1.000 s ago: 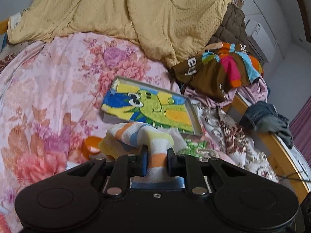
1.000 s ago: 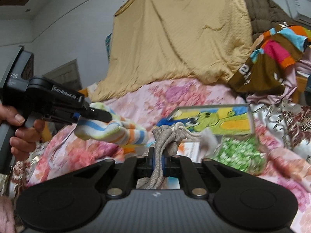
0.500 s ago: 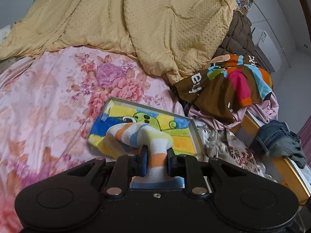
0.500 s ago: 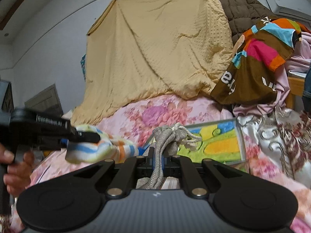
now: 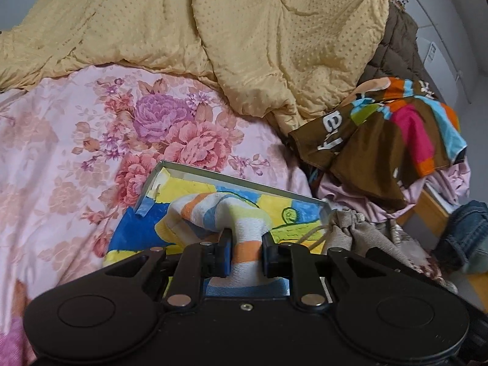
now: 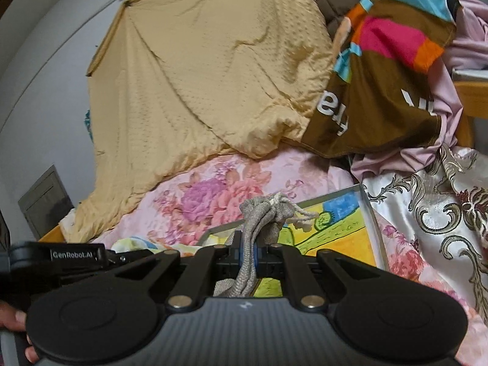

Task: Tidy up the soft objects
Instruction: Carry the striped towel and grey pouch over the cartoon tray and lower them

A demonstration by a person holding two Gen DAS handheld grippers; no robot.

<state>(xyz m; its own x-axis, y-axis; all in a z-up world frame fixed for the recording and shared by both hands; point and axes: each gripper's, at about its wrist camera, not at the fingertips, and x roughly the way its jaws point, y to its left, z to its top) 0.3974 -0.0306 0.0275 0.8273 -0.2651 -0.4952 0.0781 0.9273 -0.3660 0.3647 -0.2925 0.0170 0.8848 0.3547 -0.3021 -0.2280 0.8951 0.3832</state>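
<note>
My left gripper (image 5: 245,251) is shut on a striped towel (image 5: 225,213) of orange, blue, yellow and white bands, held above a shallow box with a green cartoon drawing (image 5: 183,189). My right gripper (image 6: 248,254) is shut on a grey drawstring pouch (image 6: 265,216), held over the same box (image 6: 344,228). The pouch also shows at the right in the left wrist view (image 5: 357,231). The left gripper's body with its white lettering (image 6: 73,254) shows at the left of the right wrist view.
A pink floral bedspread (image 5: 76,140) covers the bed. A yellow quilt (image 5: 244,30) is piled at the back. A brown multicolour garment (image 5: 390,134) and a lilac cloth (image 6: 439,152) lie to the right. Jeans (image 5: 466,238) lie by the wooden bed edge.
Both grippers have moved forward over the bed with their cloths, toward the drawing box and the quilt. The green bag seen earlier has left the views.
</note>
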